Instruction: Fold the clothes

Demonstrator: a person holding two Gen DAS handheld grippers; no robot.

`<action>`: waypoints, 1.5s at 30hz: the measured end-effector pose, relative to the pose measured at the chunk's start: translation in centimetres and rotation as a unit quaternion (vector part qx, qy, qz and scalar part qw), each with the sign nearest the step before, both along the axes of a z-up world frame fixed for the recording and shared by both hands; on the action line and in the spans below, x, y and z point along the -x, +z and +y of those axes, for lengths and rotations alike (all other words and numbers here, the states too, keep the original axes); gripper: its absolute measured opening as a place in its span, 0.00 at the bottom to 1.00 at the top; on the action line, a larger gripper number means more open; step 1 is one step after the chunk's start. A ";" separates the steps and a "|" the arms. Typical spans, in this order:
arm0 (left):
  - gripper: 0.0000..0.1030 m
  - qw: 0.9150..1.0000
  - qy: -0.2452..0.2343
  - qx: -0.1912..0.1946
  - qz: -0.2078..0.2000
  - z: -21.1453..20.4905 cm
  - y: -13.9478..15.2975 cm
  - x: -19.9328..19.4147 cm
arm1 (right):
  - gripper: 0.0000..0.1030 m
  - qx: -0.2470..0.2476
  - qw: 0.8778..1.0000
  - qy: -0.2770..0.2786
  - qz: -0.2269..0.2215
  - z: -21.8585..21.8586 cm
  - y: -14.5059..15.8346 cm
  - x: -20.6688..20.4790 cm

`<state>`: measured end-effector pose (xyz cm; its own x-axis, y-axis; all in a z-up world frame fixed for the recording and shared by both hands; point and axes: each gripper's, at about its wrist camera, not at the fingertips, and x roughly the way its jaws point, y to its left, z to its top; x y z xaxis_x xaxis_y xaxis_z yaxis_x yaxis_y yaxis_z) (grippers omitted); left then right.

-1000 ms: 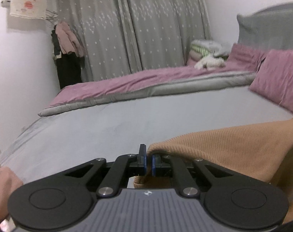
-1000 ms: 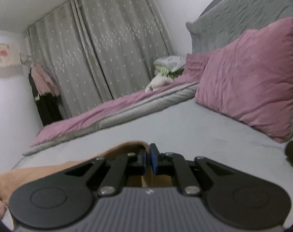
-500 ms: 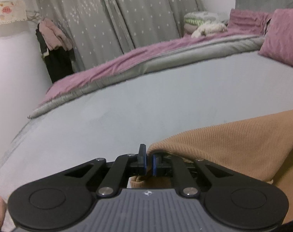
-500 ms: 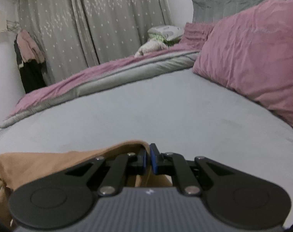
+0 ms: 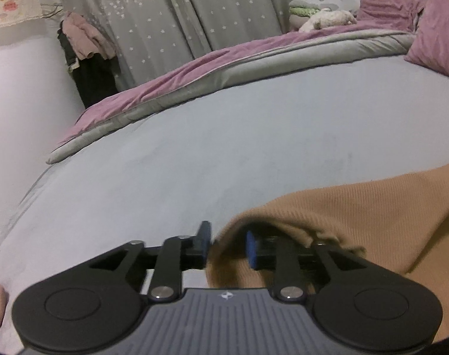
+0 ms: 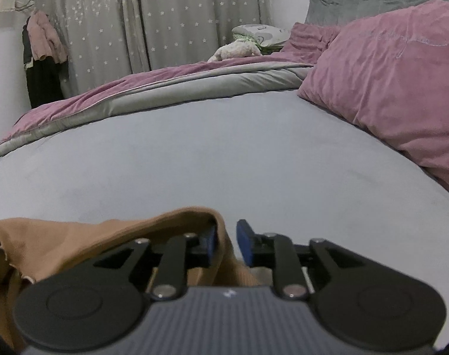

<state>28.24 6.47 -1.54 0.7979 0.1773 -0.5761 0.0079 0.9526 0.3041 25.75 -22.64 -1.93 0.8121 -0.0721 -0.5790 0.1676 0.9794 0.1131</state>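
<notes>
L gripper [image 5: 227,244]: jaws have just been opening, now narrowly apart; edge of tan ribbed knit garment [image 5: 357,224] sits between the blue pads, draped over the rt pad, not pinched. Rest of garment spreads to lower right of frame on grey bedsheet [image 5: 224,153]. R gripper [image 6: 227,241]: jaws likewise just opening, narrow gap; garment [image 6: 76,242] hem hangs against the left pad, bulk at lower left. Pink pillow [image 6: 396,88] upper right.

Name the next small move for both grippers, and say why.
Probably draw both straight back. The left gripper and right gripper have just been opening; the tan garment lies slack between unpressed pads on the grey bed sheet.
</notes>
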 end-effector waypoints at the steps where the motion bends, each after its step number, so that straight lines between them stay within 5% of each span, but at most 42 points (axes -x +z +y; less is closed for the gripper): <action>1: 0.38 1.000 0.003 0.009 0.000 0.1 0.4 0.6 | 0.33 0.002 1.000 0.002 -0.002 0.0 0.3 0.3; 4: 0.41 1.000 0.003 0.020 0.006 0.0 1.0 2.7 | 0.42 0.004 1.000 0.007 -0.009 0.2 1.3 1.7; 19: 0.56 0.999 -0.005 0.046 0.016 -0.8 1.6 14.0 | 0.51 -0.053 0.998 0.028 -0.002 1.3 3.4 9.8; 29: 0.60 0.993 0.009 0.115 0.031 -0.1 1.1 18.5 | 0.52 -0.086 0.995 0.045 0.013 3.8 2.8 14.1; 39: 0.63 0.977 -0.003 0.204 0.059 -0.1 0.9 21.9 | 0.55 -0.117 0.990 0.068 0.038 4.8 1.6 16.8; 45: 0.63 0.958 -0.019 0.265 0.109 -0.3 0.0 22.2 | 0.55 -0.169 0.980 0.075 0.075 4.6 0.7 16.9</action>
<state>6.09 6.16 -1.49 0.6486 -0.2128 -0.7307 0.0542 0.9706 -0.2345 8.83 -18.08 -1.19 0.7032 0.2592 -0.6621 0.0632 0.9047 0.4212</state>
